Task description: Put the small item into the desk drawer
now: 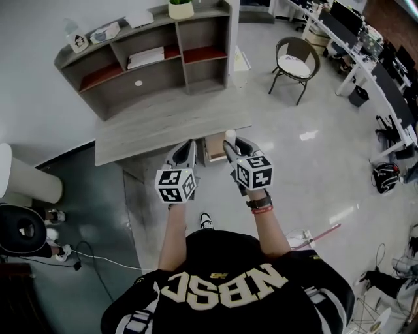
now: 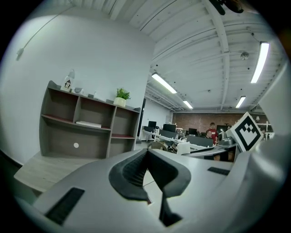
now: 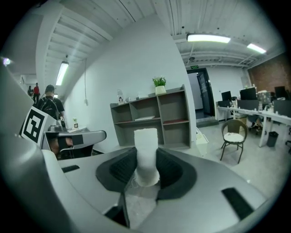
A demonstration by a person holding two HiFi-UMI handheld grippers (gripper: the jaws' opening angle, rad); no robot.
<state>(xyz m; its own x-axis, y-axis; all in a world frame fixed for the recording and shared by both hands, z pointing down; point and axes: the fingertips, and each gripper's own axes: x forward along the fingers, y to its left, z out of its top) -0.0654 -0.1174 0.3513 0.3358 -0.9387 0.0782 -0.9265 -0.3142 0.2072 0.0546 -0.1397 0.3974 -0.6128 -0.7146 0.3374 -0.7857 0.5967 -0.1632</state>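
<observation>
I'm looking into an open-plan office with a glossy pale grey floor (image 1: 294,130), white walls, strip lights on the ceiling and a red-brick wall (image 2: 195,120) at the far end. The work surface is a grey wood-grain desk (image 1: 163,127) carrying a matching grey shelf unit (image 1: 157,85) with red-lined boards. The only writing I can read is "NBSC" in white block letters (image 1: 225,285) on the person's black shirt; the small item shows no label. I count one potted green plant (image 1: 181,8) on top of the shelves, one round-backed metal chair with a white cushion (image 1: 295,62), and two black-and-white marker cubes, one per gripper. One light-wood desk drawer (image 1: 213,149) stands pulled open below the desk's front edge. My right gripper (image 1: 235,145) is clamped on the small white cylinder (image 3: 146,143), held upright between the dark pads, in the air just beside the open drawer. My left gripper (image 2: 146,152) has its jaws closed together at the tips on nothing, alongside the right one.
</observation>
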